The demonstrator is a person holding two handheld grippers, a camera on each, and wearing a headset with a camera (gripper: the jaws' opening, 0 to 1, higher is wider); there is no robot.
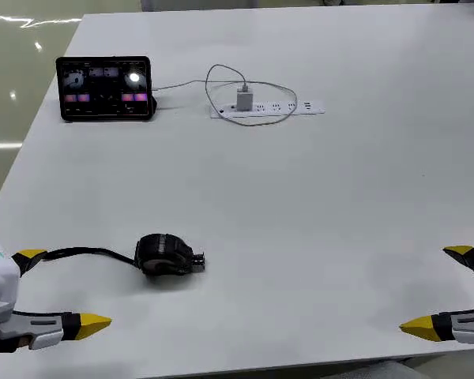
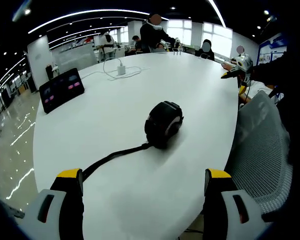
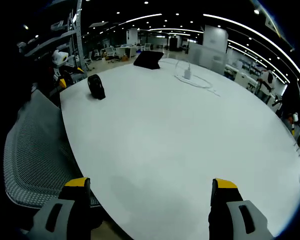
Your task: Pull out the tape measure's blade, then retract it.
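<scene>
A black tape measure [image 1: 166, 254] lies on the white table [image 1: 300, 197], its black wrist strap [image 1: 83, 253] trailing left toward my left gripper [image 1: 63, 288]. That gripper is open at the near left edge, its yellow tips apart, with nothing between them. In the left gripper view the tape measure [image 2: 163, 123] sits ahead of the open left gripper [image 2: 145, 181], and the strap [image 2: 112, 158] runs back toward the left jaw. My right gripper [image 1: 436, 288] is open at the near right edge, far from the tape measure [image 3: 96, 86]. No blade is drawn out.
A tablet [image 1: 104, 88] stands lit at the far left. A white power strip [image 1: 268, 109] with a plugged charger and looped cable [image 1: 241, 95] lies at the back middle. A mesh chair [image 3: 30, 155] stands by the near table edge. People sit at the far end.
</scene>
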